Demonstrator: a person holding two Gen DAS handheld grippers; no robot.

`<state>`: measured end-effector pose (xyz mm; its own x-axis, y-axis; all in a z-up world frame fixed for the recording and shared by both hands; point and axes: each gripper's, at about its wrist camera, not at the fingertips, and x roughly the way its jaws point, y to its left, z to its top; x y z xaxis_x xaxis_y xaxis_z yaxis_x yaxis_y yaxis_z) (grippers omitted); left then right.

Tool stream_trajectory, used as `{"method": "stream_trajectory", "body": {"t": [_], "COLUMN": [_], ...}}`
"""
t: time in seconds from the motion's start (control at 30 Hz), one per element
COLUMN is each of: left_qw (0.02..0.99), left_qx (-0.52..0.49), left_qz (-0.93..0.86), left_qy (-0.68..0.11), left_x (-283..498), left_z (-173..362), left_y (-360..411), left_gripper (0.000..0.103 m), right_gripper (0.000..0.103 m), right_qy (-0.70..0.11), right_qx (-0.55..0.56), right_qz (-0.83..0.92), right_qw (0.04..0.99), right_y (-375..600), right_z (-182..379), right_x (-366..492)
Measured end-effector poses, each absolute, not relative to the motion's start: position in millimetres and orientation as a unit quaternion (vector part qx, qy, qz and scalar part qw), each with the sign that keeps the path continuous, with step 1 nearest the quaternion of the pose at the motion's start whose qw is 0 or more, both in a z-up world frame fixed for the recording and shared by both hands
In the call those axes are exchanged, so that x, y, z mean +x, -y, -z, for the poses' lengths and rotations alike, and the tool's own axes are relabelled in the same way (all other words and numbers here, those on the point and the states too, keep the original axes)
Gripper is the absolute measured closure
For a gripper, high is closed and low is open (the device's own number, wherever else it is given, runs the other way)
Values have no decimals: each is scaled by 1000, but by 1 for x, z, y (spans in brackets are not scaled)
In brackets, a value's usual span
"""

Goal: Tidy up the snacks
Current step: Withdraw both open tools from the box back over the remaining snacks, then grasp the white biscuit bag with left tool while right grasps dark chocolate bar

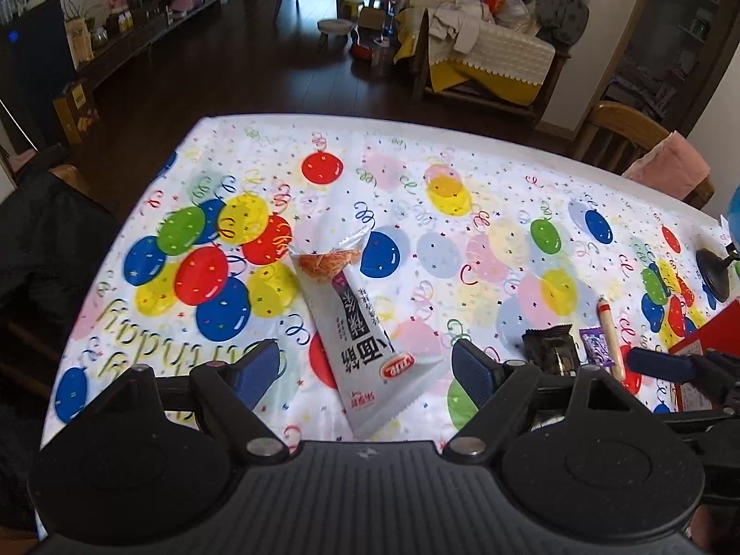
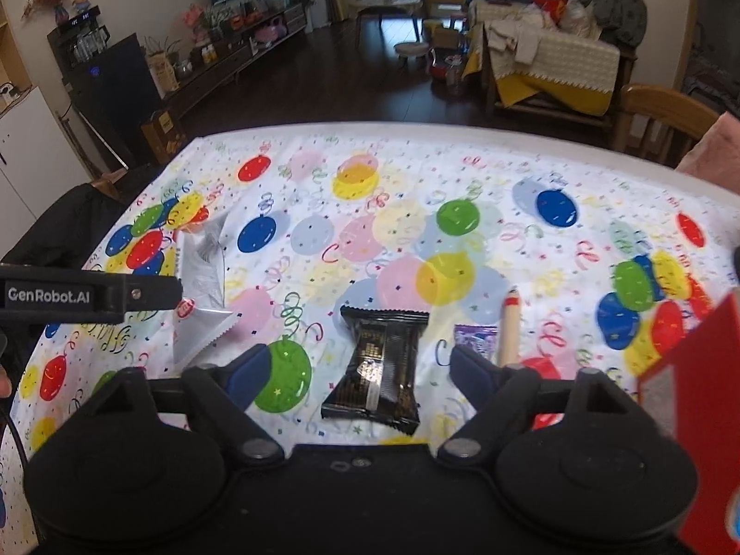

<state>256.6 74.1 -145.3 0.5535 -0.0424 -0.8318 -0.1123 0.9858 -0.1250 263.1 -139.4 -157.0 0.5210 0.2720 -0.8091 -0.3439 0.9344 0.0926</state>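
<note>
Balloon-printed cloth covers the tabletop (image 1: 485, 175), with a dim living room and a sofa behind it.

Left wrist view: the left gripper (image 1: 365, 367) hangs low over a long white snack packet (image 1: 358, 323), its fingers spread wide and holding nothing. The packet lies flat on the cloth at a slant, its near end between the two blue pads and its far end, with the orange picture, pointing away. To the right of the white packet are a dark wrapped snack (image 1: 552, 349), a small purple packet (image 1: 594, 344) and a thin sausage stick (image 1: 611, 337), with a red box (image 1: 707, 337) at the frame's edge beyond them.

Right wrist view: the right gripper (image 2: 363, 370) is also wide apart and empty, with the dark wrapped snack (image 2: 377, 370) lying between its fingers on the cloth. The purple packet (image 2: 476, 337) and sausage stick (image 2: 511, 328) sit just right of that snack, the red box (image 2: 693, 397) further right. The white packet (image 2: 203, 296) lies well to the left, partly behind the other tool.

Both snacks look ready for pickup. To grip well, I would lower each tool until the pads reach the cloth, centre the wrapper's narrow width between them, and close gently so the slippery film bunches rather than slides out. The white packet's slant suggests turning the left wrist to match it first.
</note>
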Motion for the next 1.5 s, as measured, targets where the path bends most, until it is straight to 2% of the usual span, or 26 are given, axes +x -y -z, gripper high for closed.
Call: {"method": "stream_trajectory", "body": {"t": [0.07, 0.17, 0.23, 0.33, 0.37, 0.43, 0.53, 0.63, 0.87, 1.17, 1.5], "left_qw": [877, 874, 872, 868, 866, 861, 861, 863, 863, 859, 867], "left_qx": [-77, -58, -48, -41, -42, -54, -58, -60, -59, -81, -77], "left_qz": [-12, -7, -9, -20, -24, -23, -24, -25, -28, -21, 17], "left_qy": [-474, -482, -487, -494, -498, -505, -504, -501, -501, -506, -492], "left_x": [263, 272, 278, 285, 287, 290, 289, 289, 279, 235, 178], "left_z": [149, 156, 161, 168, 172, 177, 179, 179, 176, 163, 122], "left_y": [-73, -66, -63, -64, -66, -70, -73, -74, -79, -90, -78], "left_gripper": [23, 34, 36, 38, 44, 46, 63, 68, 74, 75, 75], "right_gripper": [27, 33, 40, 45, 47, 54, 66, 73, 75, 75, 75], "right_qy": [-466, -476, -481, -486, -484, -484, -481, -475, -474, -470, -453], "right_qx": [-34, -36, -42, -44, -46, -52, -57, -66, -60, -48, -35], "right_qz": [-178, -177, -175, -172, -172, -167, -160, -160, -149, -143, -129], "right_qw": [866, 861, 858, 856, 857, 858, 860, 863, 866, 869, 882], "right_y": [138, 135, 131, 129, 128, 127, 127, 126, 131, 138, 146], "right_z": [164, 173, 179, 183, 184, 185, 186, 184, 179, 156, 116], "right_x": [270, 277, 281, 285, 285, 286, 288, 286, 276, 238, 178]}}
